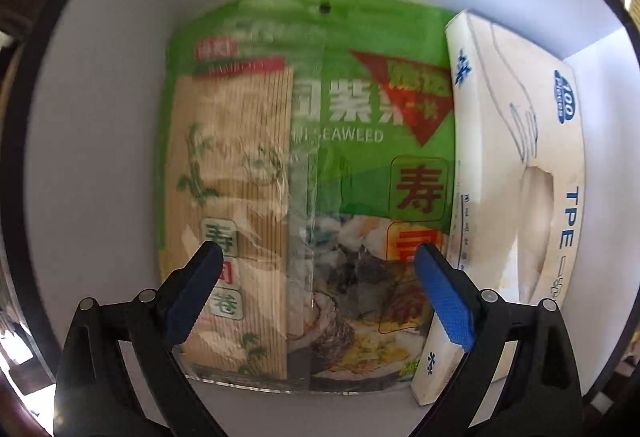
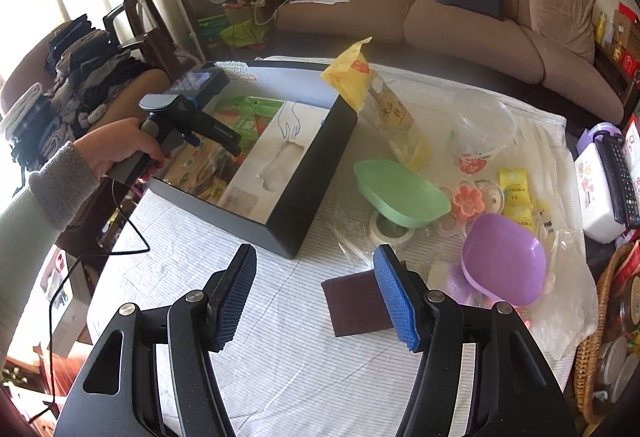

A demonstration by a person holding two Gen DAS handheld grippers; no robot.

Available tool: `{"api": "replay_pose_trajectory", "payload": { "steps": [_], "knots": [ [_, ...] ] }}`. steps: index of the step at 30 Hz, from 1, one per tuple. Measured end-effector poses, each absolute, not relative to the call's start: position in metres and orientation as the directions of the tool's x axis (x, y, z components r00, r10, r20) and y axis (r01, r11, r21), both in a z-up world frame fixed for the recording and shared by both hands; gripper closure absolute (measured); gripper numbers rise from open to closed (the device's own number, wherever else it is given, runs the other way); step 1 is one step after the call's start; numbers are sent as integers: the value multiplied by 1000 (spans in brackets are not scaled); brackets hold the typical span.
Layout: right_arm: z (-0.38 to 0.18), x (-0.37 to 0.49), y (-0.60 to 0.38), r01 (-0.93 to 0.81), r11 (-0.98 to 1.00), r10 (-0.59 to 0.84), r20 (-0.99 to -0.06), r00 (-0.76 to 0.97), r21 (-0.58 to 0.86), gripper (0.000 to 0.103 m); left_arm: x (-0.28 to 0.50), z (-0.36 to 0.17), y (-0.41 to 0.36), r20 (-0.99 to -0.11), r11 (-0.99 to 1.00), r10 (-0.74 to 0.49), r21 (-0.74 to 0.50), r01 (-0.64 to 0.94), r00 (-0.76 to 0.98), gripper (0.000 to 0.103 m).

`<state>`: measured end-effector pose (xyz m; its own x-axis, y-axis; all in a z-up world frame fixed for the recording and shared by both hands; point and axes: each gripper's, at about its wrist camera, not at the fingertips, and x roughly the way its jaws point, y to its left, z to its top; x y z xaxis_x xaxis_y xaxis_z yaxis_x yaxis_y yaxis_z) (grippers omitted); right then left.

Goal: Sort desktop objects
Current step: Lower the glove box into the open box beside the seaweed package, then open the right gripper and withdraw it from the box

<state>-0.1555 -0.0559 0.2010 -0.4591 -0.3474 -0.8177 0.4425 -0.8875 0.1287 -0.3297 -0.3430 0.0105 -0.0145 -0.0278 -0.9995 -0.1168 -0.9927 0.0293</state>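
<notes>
While my right gripper stands half open and empty low in its frame, the brown pad lies flat on the tablecloth just past my right finger; it looks light, thin and a little stiff, so I would pinch it by its near edge. Further up and right sits the purple bowl, tipped on its side, hard and slippery I judge, best taken by the rim. The green dish lies beyond it at frame centre. In the upper left the black box holds what is sorted. My left gripper hangs over that box, jaws wide, holding nothing, with the seaweed pack flat beneath, soft and crinkly, and the glove carton touching its right side.
</notes>
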Motion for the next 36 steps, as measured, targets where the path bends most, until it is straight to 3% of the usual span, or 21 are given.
{"api": "replay_pose_trajectory", "payload": {
  "steps": [3,7,11,16,19,20,23,29,36],
  "knots": [
    [203,-151,-52,438,-888,-353,-813,-462,137,39,-327,10,-322,-999,-985,-33,30,-172,15,6],
    [207,-145,-47,435,-890,-351,-812,-466,136,38,-327,5,-292,-986,-962,-164,162,-221,-7,10],
    [213,-138,-37,427,-899,-322,-810,-489,100,37,-329,12,-295,-987,-965,-163,160,-208,0,8],
    [211,-133,-12,395,-912,-313,-807,-500,109,31,-306,60,-305,-980,-967,-144,168,-190,-136,7],
    [203,-128,-2,400,-908,-327,-808,-491,124,28,-271,94,-311,-957,-963,-107,167,-213,-269,0],
    [201,-125,0,406,-905,-333,-807,-487,128,20,-247,101,-305,-946,-962,-92,165,-218,-311,0],
    [196,-115,5,409,-902,-342,-801,-491,134,1,-196,136,-297,-916,-973,-35,122,-196,-399,0],
    [191,-101,11,387,-905,-367,-783,-503,176,0,-112,162,-306,-873,-992,114,-71,-108,-474,0],
    [184,-84,35,324,-921,-366,-769,-524,217,0,-29,172,-272,-846,-988,153,-136,-70,-512,0]
  ]
}}
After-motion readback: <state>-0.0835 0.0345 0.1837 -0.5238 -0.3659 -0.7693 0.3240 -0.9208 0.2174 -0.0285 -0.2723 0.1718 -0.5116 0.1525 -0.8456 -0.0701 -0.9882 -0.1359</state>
